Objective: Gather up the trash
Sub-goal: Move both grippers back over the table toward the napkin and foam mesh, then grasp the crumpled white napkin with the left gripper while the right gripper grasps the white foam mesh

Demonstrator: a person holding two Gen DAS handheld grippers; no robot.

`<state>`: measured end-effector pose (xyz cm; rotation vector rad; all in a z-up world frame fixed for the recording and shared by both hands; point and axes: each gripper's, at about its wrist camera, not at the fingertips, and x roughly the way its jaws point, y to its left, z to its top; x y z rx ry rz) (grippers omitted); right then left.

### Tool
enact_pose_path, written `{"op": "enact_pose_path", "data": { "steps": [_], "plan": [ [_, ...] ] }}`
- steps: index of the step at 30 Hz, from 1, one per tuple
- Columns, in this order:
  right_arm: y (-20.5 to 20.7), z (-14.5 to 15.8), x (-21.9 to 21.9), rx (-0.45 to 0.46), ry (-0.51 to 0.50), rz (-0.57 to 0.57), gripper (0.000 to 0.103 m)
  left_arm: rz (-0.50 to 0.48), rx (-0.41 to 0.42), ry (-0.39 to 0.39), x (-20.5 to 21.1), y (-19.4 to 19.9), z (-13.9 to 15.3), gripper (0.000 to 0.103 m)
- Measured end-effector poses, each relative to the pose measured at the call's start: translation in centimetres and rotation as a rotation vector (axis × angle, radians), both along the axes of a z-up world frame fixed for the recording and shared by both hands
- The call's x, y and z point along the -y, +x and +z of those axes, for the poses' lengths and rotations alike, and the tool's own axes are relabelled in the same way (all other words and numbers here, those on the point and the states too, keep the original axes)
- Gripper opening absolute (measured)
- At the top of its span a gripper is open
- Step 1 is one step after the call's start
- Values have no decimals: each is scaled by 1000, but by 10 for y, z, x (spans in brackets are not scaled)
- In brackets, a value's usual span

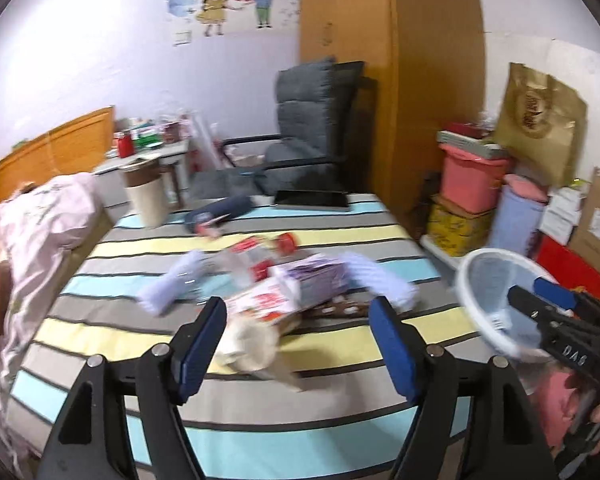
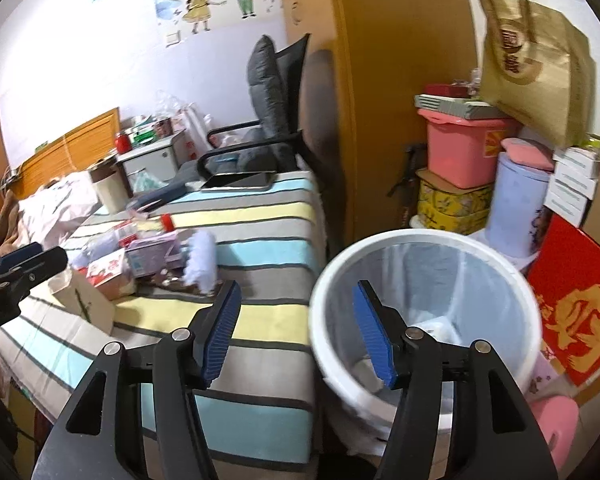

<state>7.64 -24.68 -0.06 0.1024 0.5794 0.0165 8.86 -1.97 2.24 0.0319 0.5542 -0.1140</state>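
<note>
While the litter pile (image 1: 268, 280) sits at centre frame on the striped bed (image 1: 340, 360), the left gripper (image 1: 298, 320) hangs over its near edge, jaws wide apart around nothing. At lower right, the right gripper (image 2: 296, 320) hovers with jaws likewise apart and empty, above the lined white bin (image 2: 420, 240) beside the bed. The heap looks loose and overlapping; a shallow pinch on the crumpled paper (image 1: 252, 344) could scatter the wrappers or drop pieces short of the bin.
</note>
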Motion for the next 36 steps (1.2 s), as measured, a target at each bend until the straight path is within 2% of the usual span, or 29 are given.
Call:
{"op": "enact_pose_path", "data": {
  "steps": [6, 20, 28, 36],
  "plan": [
    [13, -5, -19, -26, 2, 39, 60, 32, -72, -26, -24, 2, -23, 78],
    [44, -10, -49, -76, -19, 124, 60, 54, -158, -63, -39, 32, -53, 78],
    [77, -19, -59, -137, -16, 174, 60, 62, -155, -68, -52, 44, -56, 78],
    [99, -30, -64, -209, -17, 204, 60, 31, -169, -78, -59, 56, -56, 78]
  ]
}}
